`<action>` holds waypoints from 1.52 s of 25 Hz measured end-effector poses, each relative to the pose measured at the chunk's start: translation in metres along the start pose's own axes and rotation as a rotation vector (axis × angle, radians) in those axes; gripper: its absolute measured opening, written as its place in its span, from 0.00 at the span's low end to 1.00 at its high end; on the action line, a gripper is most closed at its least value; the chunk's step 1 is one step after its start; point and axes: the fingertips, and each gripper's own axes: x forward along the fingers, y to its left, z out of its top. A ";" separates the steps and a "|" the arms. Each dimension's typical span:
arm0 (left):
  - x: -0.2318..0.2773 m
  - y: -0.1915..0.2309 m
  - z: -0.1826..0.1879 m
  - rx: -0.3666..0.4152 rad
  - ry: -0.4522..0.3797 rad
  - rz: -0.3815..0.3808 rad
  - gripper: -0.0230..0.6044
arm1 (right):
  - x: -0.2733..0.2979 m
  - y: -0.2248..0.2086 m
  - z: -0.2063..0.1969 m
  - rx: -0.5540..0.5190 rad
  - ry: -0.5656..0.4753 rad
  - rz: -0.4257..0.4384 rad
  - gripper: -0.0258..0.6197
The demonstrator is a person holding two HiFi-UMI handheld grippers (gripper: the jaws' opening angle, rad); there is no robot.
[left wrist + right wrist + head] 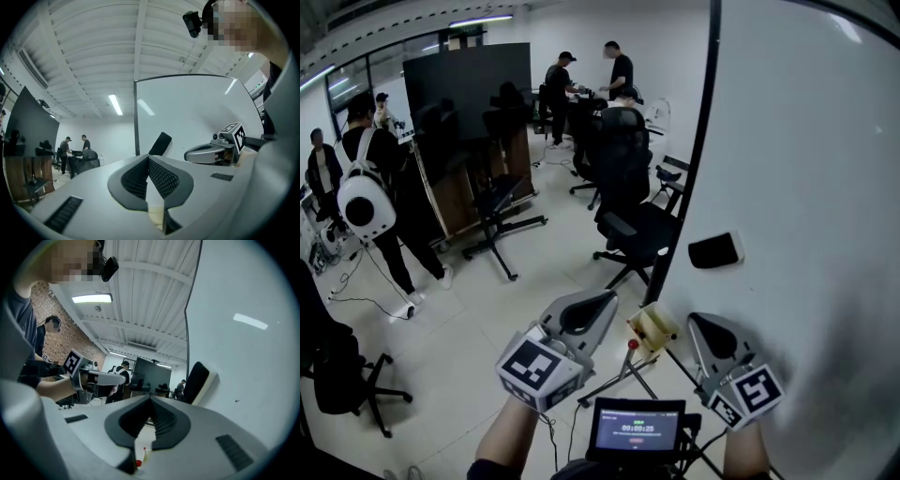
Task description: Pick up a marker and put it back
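Observation:
A small pale wooden holder [652, 325] sits at the foot of the whiteboard [806, 187], between my two grippers. A red-tipped marker [632, 345] shows just below it; in the right gripper view the marker [138, 462] shows low down, beneath the jaws. My left gripper [607, 300] hovers left of the holder with its jaws together and nothing between them [148, 158]. My right gripper [697, 321] is right of the holder, close to the board, also shut and empty [151, 399]. Neither gripper touches the marker.
A black eraser [715, 249] sticks to the whiteboard above the grippers. A small screen [637, 427] sits on a stand near my body. Office chairs [630, 202], a dark panel on wheels [469, 103] and several people stand across the room to the left.

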 end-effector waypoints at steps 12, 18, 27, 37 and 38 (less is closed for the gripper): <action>-0.008 -0.104 0.016 0.021 0.018 0.008 0.03 | -0.098 -0.004 0.013 0.018 -0.072 0.028 0.05; -0.025 -0.165 0.020 0.030 0.037 0.052 0.03 | -0.155 0.003 0.011 0.047 -0.087 0.070 0.05; -0.066 -0.208 0.033 0.053 0.069 0.183 0.03 | -0.193 0.030 0.006 0.129 -0.089 0.203 0.05; -0.125 -0.220 0.042 0.076 0.085 0.256 0.03 | -0.197 0.074 0.017 0.179 -0.102 0.289 0.05; -0.134 -0.219 0.038 0.077 0.093 0.268 0.03 | -0.194 0.081 0.016 0.184 -0.100 0.299 0.05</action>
